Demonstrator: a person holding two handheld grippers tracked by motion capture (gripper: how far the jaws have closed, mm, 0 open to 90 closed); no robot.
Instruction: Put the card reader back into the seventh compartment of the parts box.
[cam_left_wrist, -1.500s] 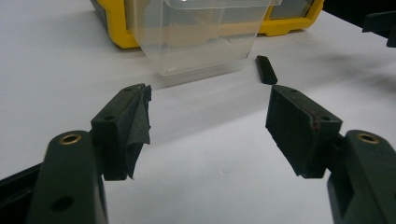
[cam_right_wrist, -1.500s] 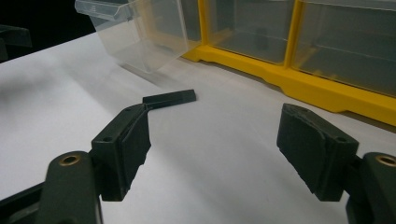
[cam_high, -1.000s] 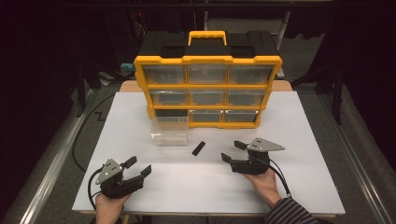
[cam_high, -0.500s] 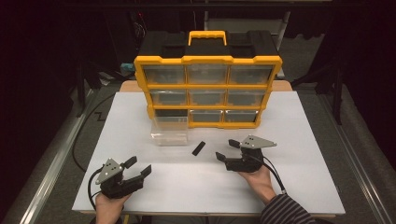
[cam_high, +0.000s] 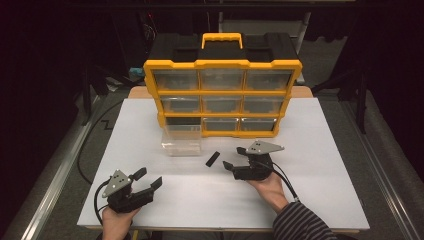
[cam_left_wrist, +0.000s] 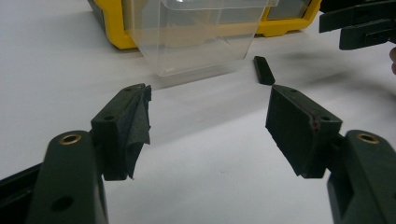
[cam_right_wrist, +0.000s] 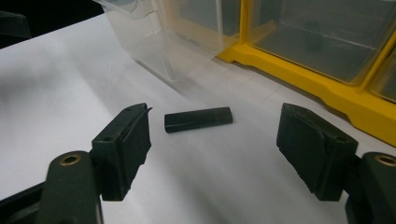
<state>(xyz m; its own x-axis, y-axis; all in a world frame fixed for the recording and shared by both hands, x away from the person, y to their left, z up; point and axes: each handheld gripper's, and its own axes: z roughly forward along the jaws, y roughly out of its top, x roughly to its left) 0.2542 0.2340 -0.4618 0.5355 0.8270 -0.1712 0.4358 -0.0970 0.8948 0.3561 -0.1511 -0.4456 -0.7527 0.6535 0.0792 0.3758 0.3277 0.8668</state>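
- High view: my right gripper (cam_high: 235, 159), jaws spread wide, sits at centre frame, near the small black bar (cam_high: 213, 159) lying on the white table (cam_high: 325, 150).
- Clear drawer (cam_high: 182, 140) rests above-left of the bar.
- My left gripper (cam_high: 148, 179), lower left, gapes wide, holding nothing.

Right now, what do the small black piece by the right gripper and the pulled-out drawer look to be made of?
The small black piece looks like matte hard plastic or rubber: flat, straight-edged, dull sheen; which one is unclear. The drawer appears to be clear glossy plastic: the table shows through its walls.
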